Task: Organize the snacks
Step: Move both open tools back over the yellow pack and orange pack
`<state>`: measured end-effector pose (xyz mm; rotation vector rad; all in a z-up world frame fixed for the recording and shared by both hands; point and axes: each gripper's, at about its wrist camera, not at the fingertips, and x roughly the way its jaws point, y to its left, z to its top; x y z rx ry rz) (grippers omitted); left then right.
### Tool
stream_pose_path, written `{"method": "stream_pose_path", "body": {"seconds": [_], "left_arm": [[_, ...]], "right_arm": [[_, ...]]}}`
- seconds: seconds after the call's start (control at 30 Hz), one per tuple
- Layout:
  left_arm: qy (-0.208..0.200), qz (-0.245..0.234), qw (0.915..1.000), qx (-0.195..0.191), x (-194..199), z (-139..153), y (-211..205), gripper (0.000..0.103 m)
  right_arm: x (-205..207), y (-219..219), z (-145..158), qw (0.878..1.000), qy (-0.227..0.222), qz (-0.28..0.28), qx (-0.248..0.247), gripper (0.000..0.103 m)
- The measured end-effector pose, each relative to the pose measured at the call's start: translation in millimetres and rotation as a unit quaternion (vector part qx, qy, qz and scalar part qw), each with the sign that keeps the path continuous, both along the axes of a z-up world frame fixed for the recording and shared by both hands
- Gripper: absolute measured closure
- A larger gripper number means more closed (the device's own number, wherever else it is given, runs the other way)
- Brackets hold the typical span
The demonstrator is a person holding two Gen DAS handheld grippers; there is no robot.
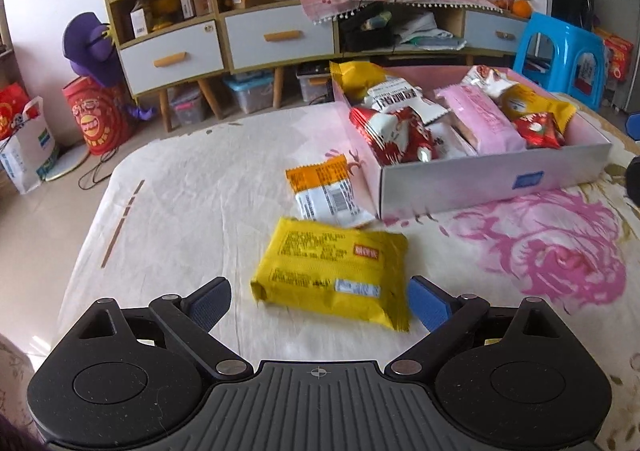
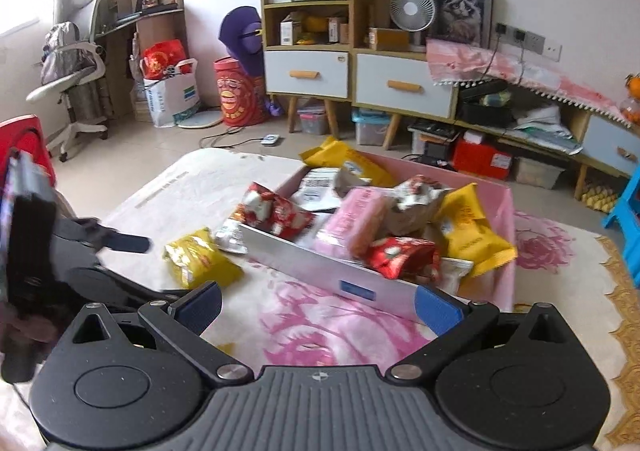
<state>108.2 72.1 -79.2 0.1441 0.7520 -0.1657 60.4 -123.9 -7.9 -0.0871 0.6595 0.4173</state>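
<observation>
Floral tablecloth (image 1: 192, 191); yellow packet (image 1: 332, 275) flat, long axis crosswise

My left gripper (image 1: 319, 305) has matt black plastic arms, blue ribbed pads and shiny metal pivot pins. The yellow packet (image 1: 334, 275) before it is glossy crinkled film. The box (image 1: 492, 181) looks like smooth, faintly sheened cardboard. The tablecloth (image 1: 192, 203) is soft, creased cloth, printed with pink roses.

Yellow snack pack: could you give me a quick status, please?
Both hand-held grippers open, empty. Left straddling yellow snack pack on the cloth, outside the box. Nothing blocking.
</observation>
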Motion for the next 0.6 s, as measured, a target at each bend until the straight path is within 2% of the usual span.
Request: {"method": "stream_pose_path", "body": {"seconds": [0.1,0.2,0.27,0.3,0.4,0.53,0.6], "left_arm": [[0.003,-0.003,1.0000,-0.008,7.9,-6.2,2.2,0.007],[-0.001,-0.006,0.9997,-0.024,10.8,-9.7,6.2,0.009],[-0.004,-0.003,0.9994,-0.035,11.7,-10.1,10.3,0.013],[-0.004,-0.003,0.9992,-0.040,11.9,-9.9,13.3,0.021],[-0.003,0.005,0.9985,-0.054,12.1,-8.4,22.7,0.026],[0.008,0.018,0.9979,-0.062,11.2,-5.4,36.8,0.027],[0.016,0.028,0.9980,-0.054,10.6,-3.7,42.9,0.027]], "right_arm": [[6.4,6.8,3.6,1.000,0.010,0.002,0.016,0.008],[30.1,21.7,11.0,0.998,0.041,0.001,0.051,0.009],[36.3,25.3,12.6,0.997,0.045,0.000,0.056,0.014],[43.5,30.8,14.4,0.997,0.049,0.000,0.058,0.019],[62.3,47.1,20.2,0.997,0.053,0.010,0.055,0.030],[85.2,73.8,22.3,0.996,0.074,0.021,0.038,0.045],[103.5,93.5,20.7,0.994,0.101,0.022,0.025,0.050]]}}
